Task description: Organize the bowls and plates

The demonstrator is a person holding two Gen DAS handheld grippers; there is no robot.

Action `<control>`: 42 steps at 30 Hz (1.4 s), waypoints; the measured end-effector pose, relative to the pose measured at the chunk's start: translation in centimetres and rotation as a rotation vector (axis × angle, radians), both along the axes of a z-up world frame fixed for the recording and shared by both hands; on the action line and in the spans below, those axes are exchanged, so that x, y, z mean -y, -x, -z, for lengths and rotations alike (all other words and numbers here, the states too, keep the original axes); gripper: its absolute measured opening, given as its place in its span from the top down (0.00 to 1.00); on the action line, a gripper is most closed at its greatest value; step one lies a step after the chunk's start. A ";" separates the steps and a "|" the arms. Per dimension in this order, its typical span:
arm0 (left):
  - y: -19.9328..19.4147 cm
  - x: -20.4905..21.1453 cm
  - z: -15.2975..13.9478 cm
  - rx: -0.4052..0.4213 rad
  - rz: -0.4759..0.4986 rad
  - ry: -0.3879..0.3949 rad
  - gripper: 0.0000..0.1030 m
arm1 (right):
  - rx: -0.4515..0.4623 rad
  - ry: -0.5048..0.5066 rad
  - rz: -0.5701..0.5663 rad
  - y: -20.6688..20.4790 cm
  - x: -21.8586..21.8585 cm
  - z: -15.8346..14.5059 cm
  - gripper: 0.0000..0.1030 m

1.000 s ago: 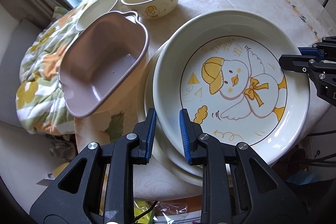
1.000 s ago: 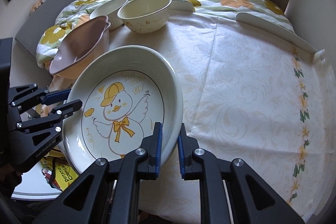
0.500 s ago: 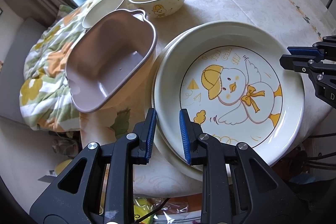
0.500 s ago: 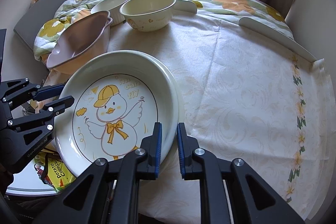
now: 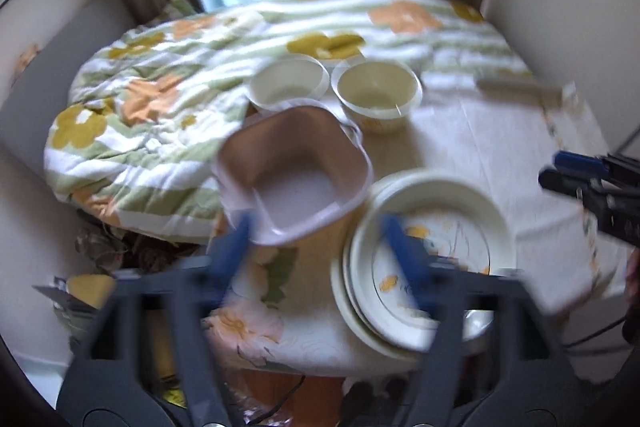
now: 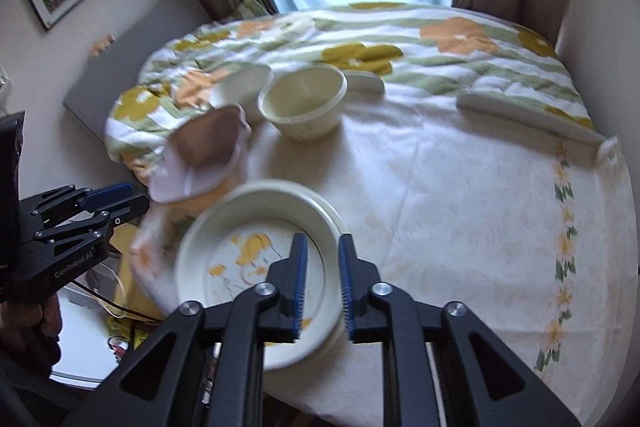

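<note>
Duck plate (image 6: 256, 267) stacked on second plate (image 5: 352, 311) at near bench (image 6: 460, 211) edge: plates done. Left gripper (image 5: 316, 247) wide open, empty; right gripper (image 6: 322, 283) parted, empty. Pink bowl (image 5: 292, 175), two cream bowls (image 5: 378, 99) unstacked beyond.

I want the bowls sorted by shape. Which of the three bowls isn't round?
The pinkish-mauve bowl, nearest the stacked plates. It is squarish with rounded corners; the white bowl and the cream bowl behind it are both round.

Two wrist views over the table's (image 6: 460, 195) near edge, both windowward.
</note>
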State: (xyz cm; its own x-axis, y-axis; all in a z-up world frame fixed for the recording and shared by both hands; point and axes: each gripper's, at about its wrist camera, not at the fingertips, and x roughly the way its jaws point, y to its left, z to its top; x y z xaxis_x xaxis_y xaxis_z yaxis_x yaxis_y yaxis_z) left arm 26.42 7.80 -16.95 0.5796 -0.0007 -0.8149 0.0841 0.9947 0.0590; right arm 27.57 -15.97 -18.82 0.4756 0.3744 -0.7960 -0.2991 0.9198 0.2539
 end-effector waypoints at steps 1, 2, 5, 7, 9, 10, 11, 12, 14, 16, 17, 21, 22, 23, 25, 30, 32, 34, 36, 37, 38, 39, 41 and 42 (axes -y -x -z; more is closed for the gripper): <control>0.3 -0.7 -0.7 0.042 -0.028 0.012 0.00 | 0.019 0.003 -0.014 -0.6 -0.2 -0.8 0.16; 0.2 -1.5 -1.1 0.054 -0.050 0.028 0.00 | 0.037 0.005 -0.035 -1.3 -0.6 -1.6 0.04; -0.7 -3.9 -0.8 0.005 -0.124 0.056 0.00 | 0.037 0.020 -0.118 -3.3 -1.9 -2.5 0.04; -1.3 -5.8 -0.3 -0.004 -0.166 0.118 0.00 | 0.045 0.046 -0.145 -4.8 -3.4 -2.6 0.04; -1.8 -7.8 0.7 -0.040 -0.205 0.209 0.00 | 0.033 0.051 -0.166 -6.2 -4.9 -2.1 0.04; -2.1 -8.4 1.4 -0.061 -0.223 0.250 0.00 | 0.008 0.042 -0.183 -6.9 -5.7 -1.5 0.04; -2.5 -9.1 2.2 -0.089 -0.239 0.294 0.00 | -0.027 0.021 -0.201 -7.7 -6.7 -0.8 0.04; -2.9 -9.8 3.1 -0.113 -0.253 0.336 0.00 | -0.050 0.002 -0.212 -8.4 -7.2 -0.1 0.04; -3.4 -10.7 4.8 -0.140 -0.286 0.383 0.01 | -0.108 -0.016 -0.225 -9.8 -8.8 1.9 0.04; -4.0 -11.3 6.3 -0.168 -0.302 0.412 0.01 | -0.151 -0.033 -0.223 -10.4 -9.8 3.5 0.04; -4.4 -11.5 7.1 -0.182 -0.304 0.422 0.02 | -0.169 -0.041 -0.218 -10.7 -10.2 4.1 0.04; -6.1 -12.1 9.6 -0.244 -0.316 0.451 0.14 | -0.230 -0.044 -0.211 -12.0 -12.2 6.6 0.13; -6.5 -12.2 10.2 -0.263 -0.325 0.459 0.18 | -0.249 -0.043 -0.214 -12.3 -12.7 7.2 0.21; -6.8 -12.3 10.9 -0.281 -0.329 0.475 0.21 | -0.267 -0.038 -0.220 -12.6 -13.3 7.8 0.27; -7.5 -12.4 12.3 -0.315 -0.331 0.489 0.34 | -0.279 -0.014 -0.229 -13.0 -14.2 8.7 0.34; -8.9 -12.2 14.5 -0.365 -0.319 0.484 0.53 | -0.313 0.008 -0.244 -14.0 -15.6 10.6 0.49; -9.3 -12.0 14.9 -0.372 -0.314 0.487 0.60 | -0.324 0.001 -0.242 -14.3 -15.7 11.1 0.56; -9.6 -11.8 15.2 -0.381 -0.306 0.480 0.77 | -0.331 -0.006 -0.244 -14.6 -15.9 11.5 0.68; -9.9 -11.5 15.3 -0.380 -0.296 0.454 0.87 | -0.340 -0.007 -0.244 -14.7 -15.9 11.8 0.77; -9.9 -11.4 15.3 -0.376 -0.290 0.436 0.89 | -0.340 -0.007 -0.242 -14.7 -15.9 11.9 0.85; -10.0 -11.3 15.2 -0.370 -0.283 0.412 0.89 | -0.337 -0.007 -0.240 -14.7 -15.9 11.9 0.87; -10.0 -11.1 15.2 -0.367 -0.277 0.396 0.90 | -0.331 -0.006 -0.238 -14.6 -16.0 11.9 0.88; -10.1 -11.0 15.1 -0.362 -0.270 0.382 0.90 | -0.322 0.005 -0.235 -14.4 -16.2 11.8 0.88; -10.2 -11.2 15.0 -0.362 -0.268 0.381 0.90 | -0.320 0.010 -0.233 -14.3 -16.2 11.8 0.88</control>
